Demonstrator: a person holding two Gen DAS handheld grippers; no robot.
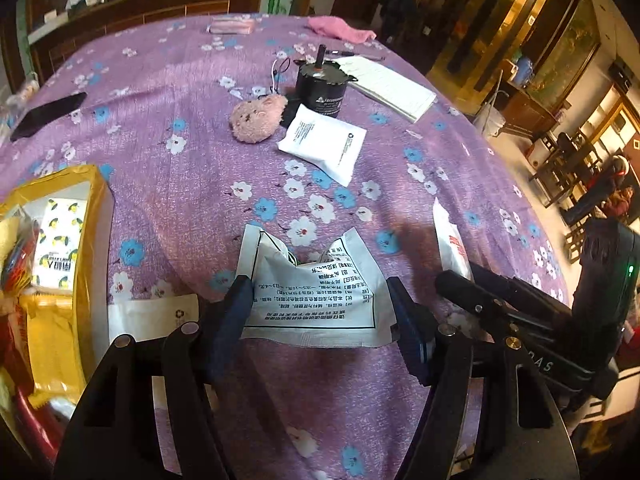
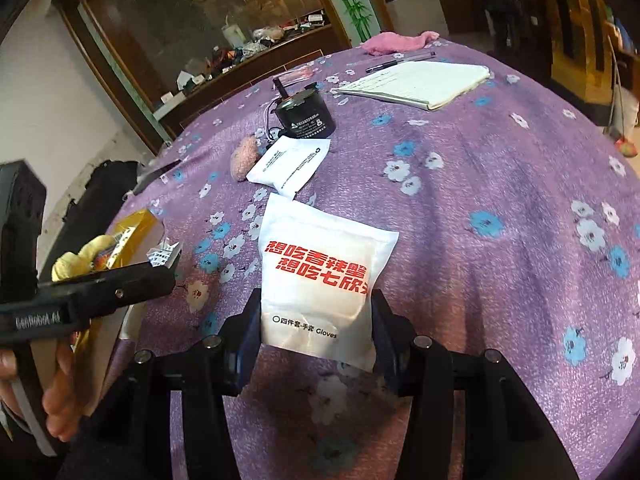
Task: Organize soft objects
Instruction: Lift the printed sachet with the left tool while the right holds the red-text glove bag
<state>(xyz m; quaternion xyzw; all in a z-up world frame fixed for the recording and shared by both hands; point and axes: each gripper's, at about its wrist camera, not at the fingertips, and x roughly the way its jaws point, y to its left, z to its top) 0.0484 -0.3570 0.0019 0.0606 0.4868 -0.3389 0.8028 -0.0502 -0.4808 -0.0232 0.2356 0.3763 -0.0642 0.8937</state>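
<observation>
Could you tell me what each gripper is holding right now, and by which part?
The left gripper straddles the torn sachet at its side edges; the right gripper flanks the glove packet at its lower sides. Firm grip cannot be told.

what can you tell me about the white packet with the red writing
The glove packet is a flat, soft-looking white pouch with big red characters and a small black line reading "Gloves". It lies face up on the purple floral tablecloth, slightly puffed. Its near end sits between the right gripper fingers, which flank both side edges; whether they pinch it yet is unclear.
</observation>
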